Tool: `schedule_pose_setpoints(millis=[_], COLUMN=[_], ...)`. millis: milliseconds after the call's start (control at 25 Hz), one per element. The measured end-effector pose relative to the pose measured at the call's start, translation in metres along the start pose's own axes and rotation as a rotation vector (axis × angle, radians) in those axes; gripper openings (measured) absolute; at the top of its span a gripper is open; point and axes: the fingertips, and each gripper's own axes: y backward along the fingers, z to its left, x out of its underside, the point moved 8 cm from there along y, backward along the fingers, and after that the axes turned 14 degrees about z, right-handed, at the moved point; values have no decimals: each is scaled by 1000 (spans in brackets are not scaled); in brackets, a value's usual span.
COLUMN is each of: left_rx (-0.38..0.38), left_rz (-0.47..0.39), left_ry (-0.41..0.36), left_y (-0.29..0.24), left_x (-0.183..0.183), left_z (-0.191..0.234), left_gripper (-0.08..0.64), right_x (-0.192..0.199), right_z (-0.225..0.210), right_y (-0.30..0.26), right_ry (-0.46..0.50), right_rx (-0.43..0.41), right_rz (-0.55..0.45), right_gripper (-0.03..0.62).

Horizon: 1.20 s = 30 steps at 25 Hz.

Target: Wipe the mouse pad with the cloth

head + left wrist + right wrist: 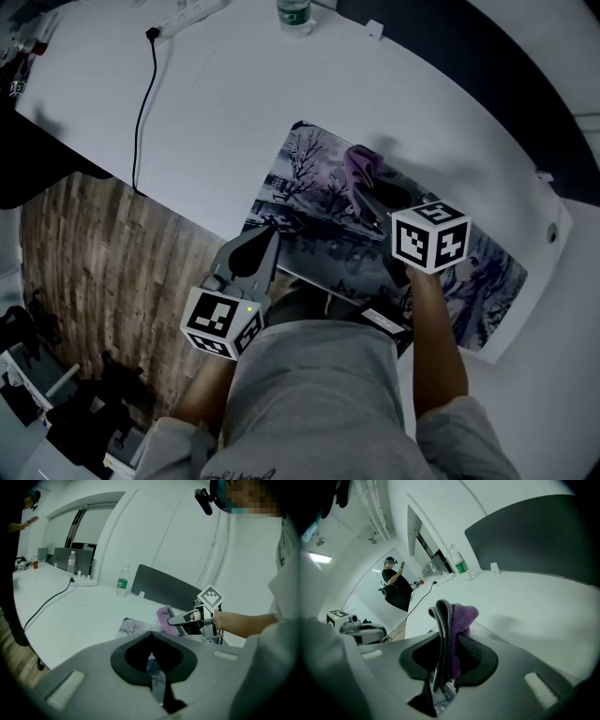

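A person's right gripper [368, 192] was clamped on a folded purple-and-grey cloth [361, 167], held over the far-left part of a printed mouse pad [309, 169] on a white table [216, 112]. The left gripper [262, 236] sat at the pad's near-left edge with its jaws together and nothing between them. It appeared to be steadying that edge, though no view settled whether it touched.

The wiping looked to be at or near its start, with the cloth at one end of the pad and most of the printed surface lying ahead of it. Whether the cloth was pressed onto the pad or held just above it could not be told.

The pad's long axis ran diagonally across the table, from far left to near right in the head view, with one short end towards a bottle [294, 14] at the table's far edge. The next move probably called for lowering the cloth flat and drawing it along that axis towards the near-right end while the left gripper kept the pad from sliding.
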Motion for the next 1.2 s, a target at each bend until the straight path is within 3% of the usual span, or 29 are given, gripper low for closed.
schedule_pose_setpoints(millis=[640,1200], left_rx=[218,348], left_rz=[81,149], left_ry=[-261,-394], left_y=[-72,-115], left_x=[5,24], left_z=[-186,-319], left_gripper=[14,14], right_x=[183,339], right_z=[-91,-170], right_y=[162,281], right_ry=[-243,-486], right_rx=[141,298], right_rz=[-133,-190], right_gripper=[97,97])
